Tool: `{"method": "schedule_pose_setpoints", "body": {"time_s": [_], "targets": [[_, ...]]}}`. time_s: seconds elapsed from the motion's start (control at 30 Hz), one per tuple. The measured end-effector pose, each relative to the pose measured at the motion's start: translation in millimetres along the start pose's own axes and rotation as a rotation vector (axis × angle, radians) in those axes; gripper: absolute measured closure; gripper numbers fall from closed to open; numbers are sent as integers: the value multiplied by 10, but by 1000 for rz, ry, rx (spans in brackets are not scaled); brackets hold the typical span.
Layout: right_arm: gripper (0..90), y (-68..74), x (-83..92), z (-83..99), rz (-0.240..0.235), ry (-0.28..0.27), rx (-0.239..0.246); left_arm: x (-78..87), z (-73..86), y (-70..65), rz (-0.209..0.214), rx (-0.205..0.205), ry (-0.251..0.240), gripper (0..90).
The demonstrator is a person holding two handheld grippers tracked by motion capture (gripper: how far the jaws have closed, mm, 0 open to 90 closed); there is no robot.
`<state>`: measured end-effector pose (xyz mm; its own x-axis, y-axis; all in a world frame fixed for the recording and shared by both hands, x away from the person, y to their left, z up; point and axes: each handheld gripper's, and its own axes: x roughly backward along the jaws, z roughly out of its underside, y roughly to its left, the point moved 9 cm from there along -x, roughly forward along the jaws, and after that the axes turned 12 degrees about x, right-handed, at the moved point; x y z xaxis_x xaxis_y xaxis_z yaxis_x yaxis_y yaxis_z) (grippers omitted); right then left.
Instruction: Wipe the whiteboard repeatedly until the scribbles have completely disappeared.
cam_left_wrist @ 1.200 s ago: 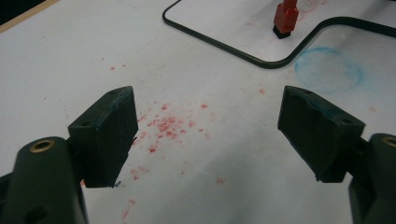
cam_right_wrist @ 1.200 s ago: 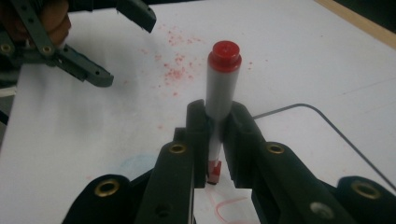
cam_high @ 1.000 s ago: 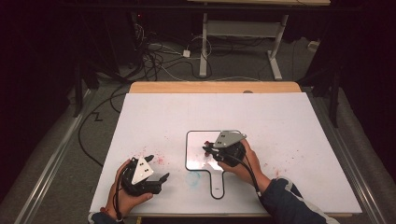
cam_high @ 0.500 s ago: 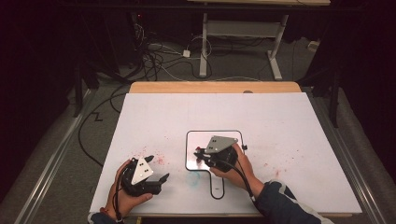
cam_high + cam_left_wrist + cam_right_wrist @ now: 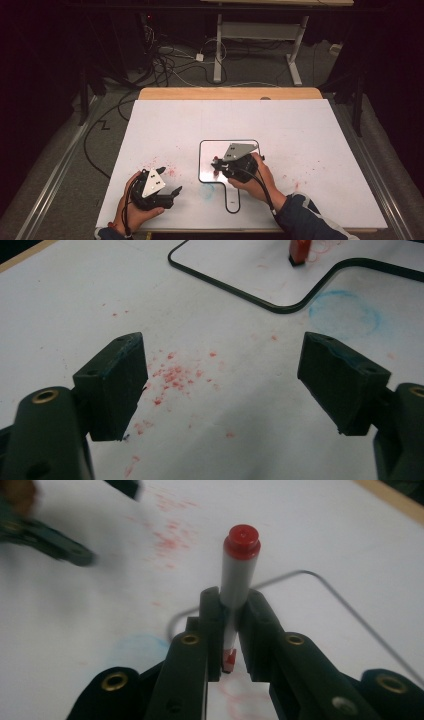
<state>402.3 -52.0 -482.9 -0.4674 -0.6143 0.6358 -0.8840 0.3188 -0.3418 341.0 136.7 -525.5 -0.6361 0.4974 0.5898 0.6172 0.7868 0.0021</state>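
Note:
My right gripper [image 5: 217,166] hovers over a small paddle-shaped whiteboard [image 5: 206,175] with a black border, near the table's front. It is shut on a grey marker [image 5: 238,575] with a red end, held upright with its red tip [image 5: 229,659] down on the board. Red scribbles show on the board beside the tip. My left gripper [image 5: 172,192] rests low at the front left, open and with nothing between its jaws. In the left gripper view its fingers [image 5: 117,385] stand wide apart above red specks, with the whiteboard [image 5: 240,265] and the marker tip [image 5: 299,251] farther off.
The white table top [image 5: 300,130] carries red specks [image 5: 172,374] and a faint blue ring smudge [image 5: 345,312] beside the board's handle [image 5: 232,201]. A wooden strip [image 5: 230,93] runs along the far edge. Cables and desk legs lie on the floor beyond.
My right gripper has moved left across the whiteboard with the marker in it. The left gripper has stayed in place, open.

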Motion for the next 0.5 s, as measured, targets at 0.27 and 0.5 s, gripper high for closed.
{"method": "schedule_pose_setpoints", "body": {"time_s": [0.27, 0.5], "targets": [[815, -77, 24, 61, -51, -31, -60, -21, 0, -1, 1, 0, 6, 194], [816, 187, 27, -54, -123, -37, -28, -20, 6, -4, 3, -2, 9, 194]]}}
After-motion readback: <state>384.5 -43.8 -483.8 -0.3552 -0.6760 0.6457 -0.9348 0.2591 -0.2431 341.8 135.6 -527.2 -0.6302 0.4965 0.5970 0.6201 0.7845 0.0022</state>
